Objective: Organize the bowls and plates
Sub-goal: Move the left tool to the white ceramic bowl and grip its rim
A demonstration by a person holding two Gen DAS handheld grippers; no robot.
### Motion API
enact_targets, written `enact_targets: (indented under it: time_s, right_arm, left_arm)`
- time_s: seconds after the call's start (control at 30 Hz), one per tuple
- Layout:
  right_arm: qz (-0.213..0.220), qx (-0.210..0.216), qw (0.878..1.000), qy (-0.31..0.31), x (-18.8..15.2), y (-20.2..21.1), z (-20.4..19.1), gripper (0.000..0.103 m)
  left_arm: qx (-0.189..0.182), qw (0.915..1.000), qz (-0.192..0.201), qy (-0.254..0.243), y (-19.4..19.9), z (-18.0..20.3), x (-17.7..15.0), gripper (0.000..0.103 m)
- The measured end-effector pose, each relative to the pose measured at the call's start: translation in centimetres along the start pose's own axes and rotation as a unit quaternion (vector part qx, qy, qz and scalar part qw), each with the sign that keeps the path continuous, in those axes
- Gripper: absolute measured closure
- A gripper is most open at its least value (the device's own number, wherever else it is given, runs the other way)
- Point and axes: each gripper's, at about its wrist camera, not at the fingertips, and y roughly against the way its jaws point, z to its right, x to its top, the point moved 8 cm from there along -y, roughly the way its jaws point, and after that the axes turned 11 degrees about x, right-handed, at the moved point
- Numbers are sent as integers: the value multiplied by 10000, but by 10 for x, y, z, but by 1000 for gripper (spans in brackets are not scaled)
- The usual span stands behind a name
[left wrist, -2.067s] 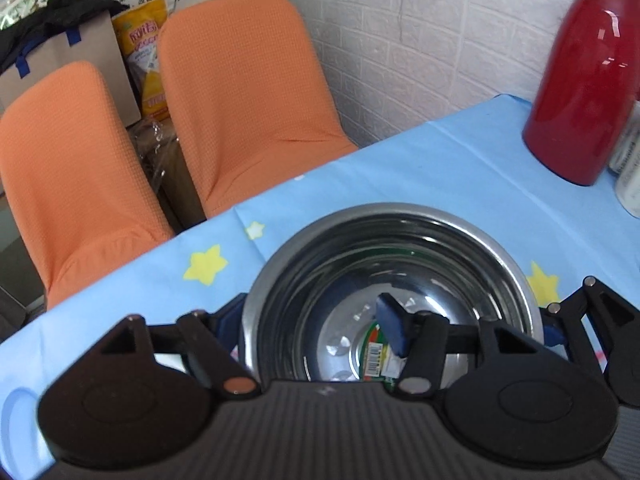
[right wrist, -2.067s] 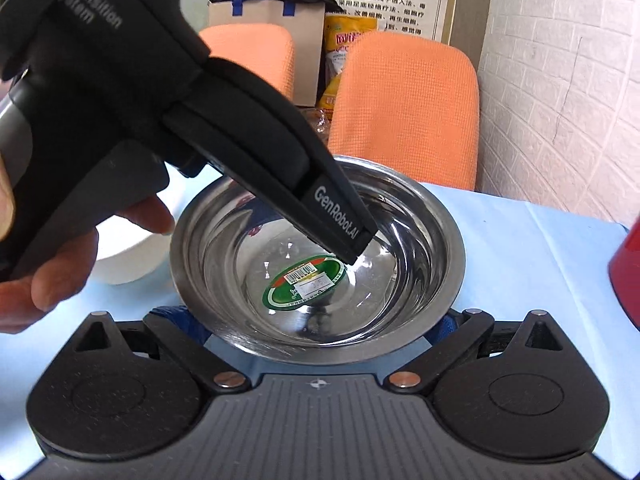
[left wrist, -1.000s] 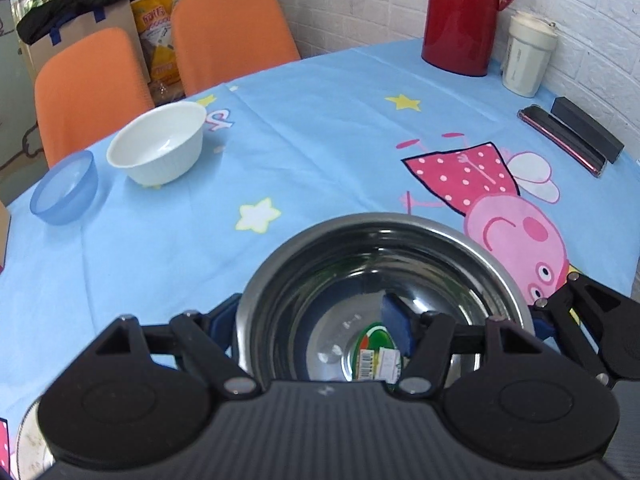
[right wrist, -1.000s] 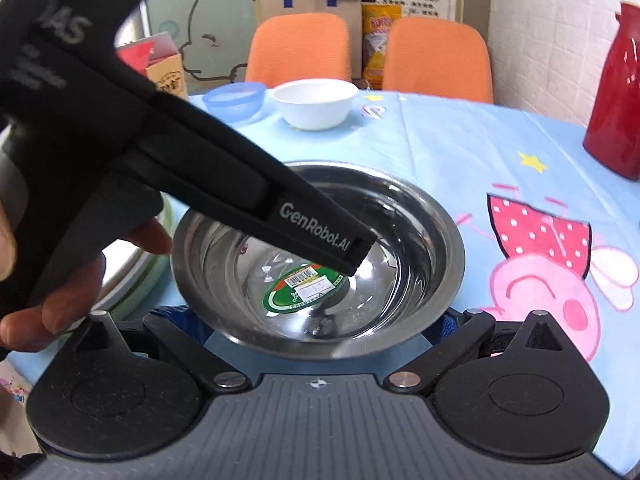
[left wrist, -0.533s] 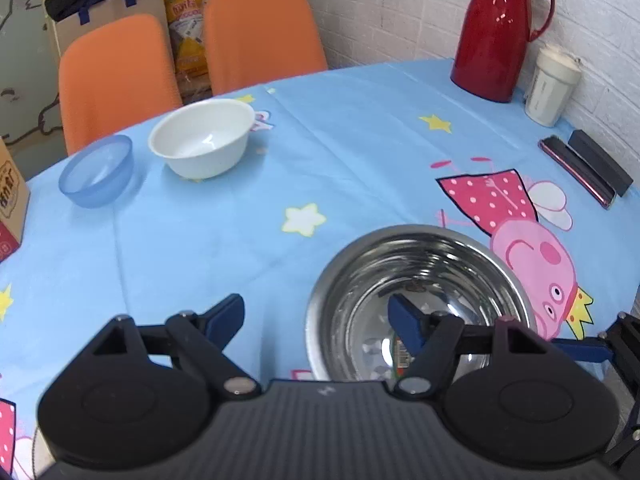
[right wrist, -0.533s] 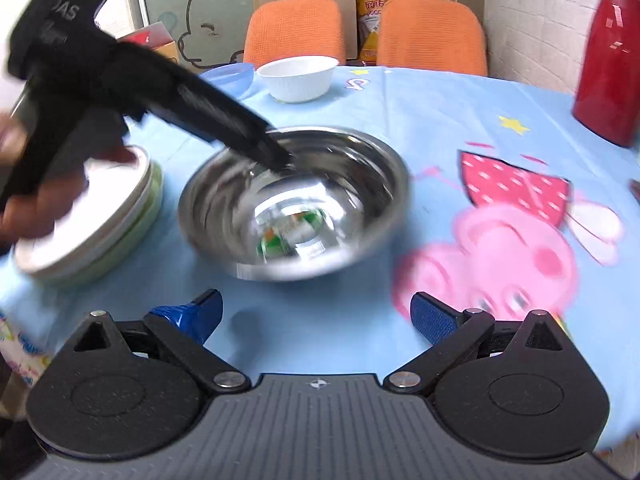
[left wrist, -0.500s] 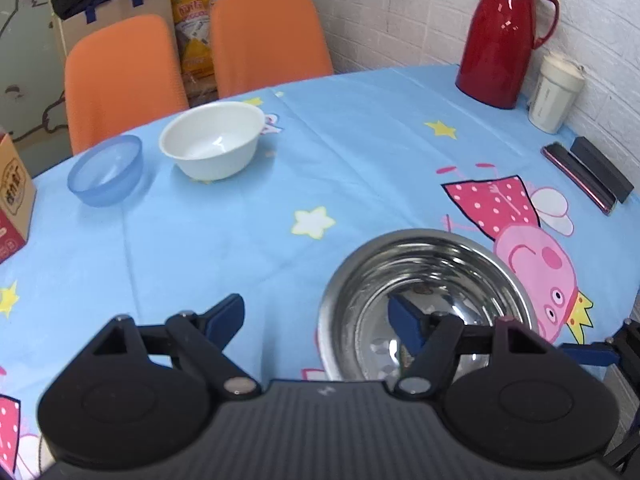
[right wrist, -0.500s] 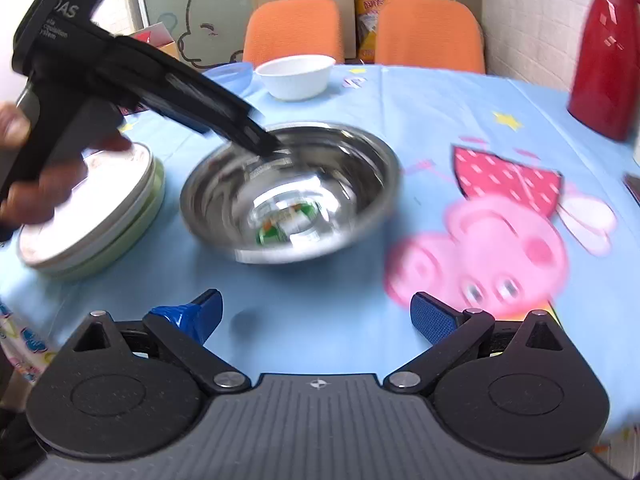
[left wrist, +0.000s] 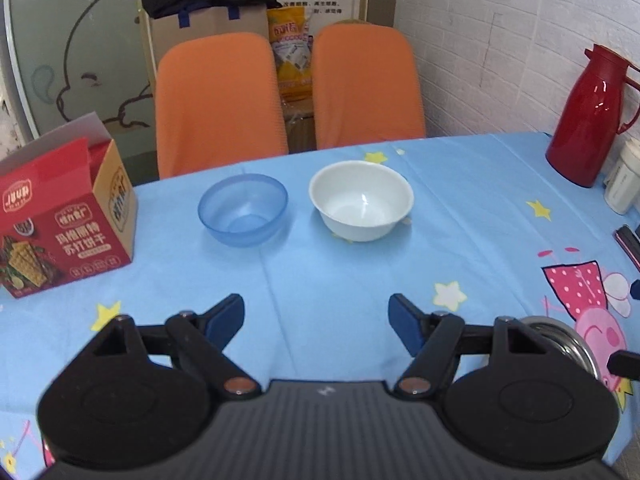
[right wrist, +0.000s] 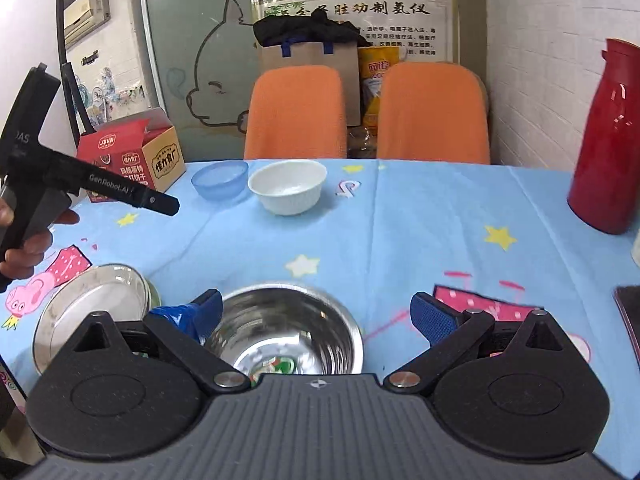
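Observation:
A steel bowl [right wrist: 292, 328] with a green sticker inside sits on the blue tablecloth, just in front of my open, empty right gripper [right wrist: 316, 316]. Its rim shows at the right edge of the left wrist view [left wrist: 568, 340]. A stack of plates [right wrist: 92, 304] lies left of it. A white bowl [left wrist: 360, 200] and a blue bowl [left wrist: 243, 209] stand side by side farther back. My left gripper [left wrist: 316, 320] is open and empty, held above the cloth and facing the two bowls. It also shows at the left of the right wrist view [right wrist: 160, 204].
A red cracker box [left wrist: 60, 216] stands at the left. A red thermos [left wrist: 592, 116] and a white cup [left wrist: 624, 184] stand at the right by the brick wall. A dark flat object [left wrist: 628, 240] lies near the right edge. Two orange chairs [left wrist: 216, 100] stand behind the table.
My left gripper let go of the steel bowl, opened, and drew back and left. The bowl now rests on the table. My right gripper pulled back from it.

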Motion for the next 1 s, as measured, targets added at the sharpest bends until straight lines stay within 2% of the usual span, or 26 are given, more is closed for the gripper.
enact_targets:
  time_s: [0.1, 0.23, 0.37, 0.43, 0.6, 0.77, 0.87, 0.93, 1.0]
  right_arm:
    - [-8, 121, 9998, 128, 29, -26, 11, 15]
    - [-110, 161, 9992, 344, 59, -60, 26, 15]
    - [-268, 289, 9965, 742, 78, -96, 29, 15]
    - [-386, 357, 9943, 930, 81, -117, 30, 15]
    - [-844, 562, 9882, 1146, 73, -167, 30, 15]
    - [-1101, 741, 9855, 1059, 66, -200, 28, 15]
    - [-1158, 725, 9846, 1095, 65, -212, 27, 15]
    - [-1186, 766, 9841, 1082, 65, -217, 26, 15]
    - [-1208, 718, 9842, 1076, 67, -222, 27, 15]
  left_arm:
    - [75, 10000, 52, -40, -9, -2, 12, 31]
    - [-37, 10000, -3, -46, -27, 2, 24, 31]
    - [-37, 9999, -66, -124, -53, 5, 39, 31]
    - [-17, 9999, -95, -114, -69, 6, 48, 31]
    - [-227, 9995, -69, -200, -110, 13, 85, 31]
    - [-1025, 9924, -197, -648, -152, 35, 119, 31]
    - [-1225, 9874, -369, -929, -174, 50, 126, 31]
    - [-1268, 9852, -493, -1046, -188, 56, 127, 31]
    - [-1143, 9855, -587, -1107, -202, 60, 127, 31]
